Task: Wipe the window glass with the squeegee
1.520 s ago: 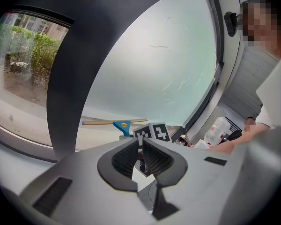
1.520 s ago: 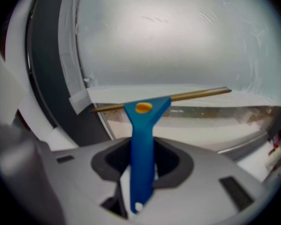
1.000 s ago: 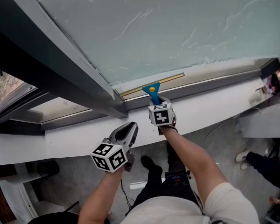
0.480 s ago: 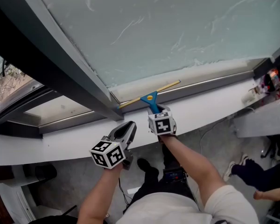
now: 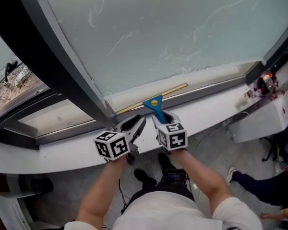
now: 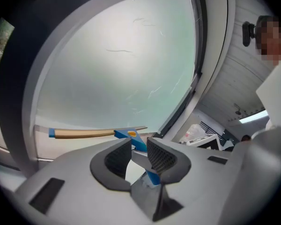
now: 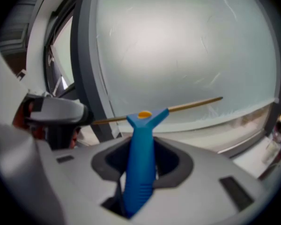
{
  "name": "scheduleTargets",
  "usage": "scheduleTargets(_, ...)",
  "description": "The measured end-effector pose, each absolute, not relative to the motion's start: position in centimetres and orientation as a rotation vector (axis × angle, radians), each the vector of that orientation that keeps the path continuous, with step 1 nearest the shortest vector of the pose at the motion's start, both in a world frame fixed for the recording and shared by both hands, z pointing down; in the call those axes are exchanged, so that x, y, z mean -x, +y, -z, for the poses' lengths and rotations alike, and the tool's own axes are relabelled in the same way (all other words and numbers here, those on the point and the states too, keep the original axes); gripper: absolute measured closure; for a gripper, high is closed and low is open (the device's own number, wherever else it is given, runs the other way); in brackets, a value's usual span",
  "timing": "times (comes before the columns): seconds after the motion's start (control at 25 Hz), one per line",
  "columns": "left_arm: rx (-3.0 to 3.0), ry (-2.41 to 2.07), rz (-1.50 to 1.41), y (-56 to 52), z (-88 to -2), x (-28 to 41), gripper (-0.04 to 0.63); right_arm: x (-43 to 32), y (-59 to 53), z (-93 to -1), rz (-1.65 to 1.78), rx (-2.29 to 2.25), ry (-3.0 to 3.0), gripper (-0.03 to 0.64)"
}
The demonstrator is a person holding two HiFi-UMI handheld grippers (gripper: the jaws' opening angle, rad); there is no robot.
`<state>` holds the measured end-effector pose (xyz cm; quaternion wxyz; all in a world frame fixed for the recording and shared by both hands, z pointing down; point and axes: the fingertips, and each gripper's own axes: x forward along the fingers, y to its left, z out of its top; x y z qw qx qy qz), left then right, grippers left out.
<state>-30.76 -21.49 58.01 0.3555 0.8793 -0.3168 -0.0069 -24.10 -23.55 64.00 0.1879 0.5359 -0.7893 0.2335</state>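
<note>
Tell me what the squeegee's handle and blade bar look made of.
The squeegee handle looks like moulded plastic: uniform matte blue, ribbed grip. Its blade bar is a thin, straight tan strip; brass-toned metal or plastic, cannot tell.

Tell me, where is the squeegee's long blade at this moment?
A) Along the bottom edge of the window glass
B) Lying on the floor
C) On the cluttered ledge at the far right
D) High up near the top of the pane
A: the squeegee, its blue handle clamped in the right gripper, has its blade stretched along the bottom edge of the window glass.
</note>
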Motion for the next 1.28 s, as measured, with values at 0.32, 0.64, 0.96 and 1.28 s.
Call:
scheduleTargets(0.32, -2.303, -0.575, 0.147, -21.7, -50.8, 23.1, 0.388, 19.8, -20.7, -54.0, -0.421, -1.592, -2.431, 0.474)
scheduleTargets(0.64, -2.306, -0.419, 0.367, -20.7, -44.7, 13.5, 0.385, 11.1, -18.3, -48.0, -0.310, -1.556, -2.609, 0.474)
scheduleTargets(0.96, -2.198, -0.337, 0.629, -18.6, -40.2, 3.7, 0.457, 1.3, -15.3, -43.1, 0.077, -1.469, -2.617, 0.474)
scheduleTargets(1.28, -2.069, -0.244, 0.698, -16.7, -37.2, -0.2, 0.476, -2.6, -12.5, -38.5, 0.449, -1.489, -2.584, 0.472)
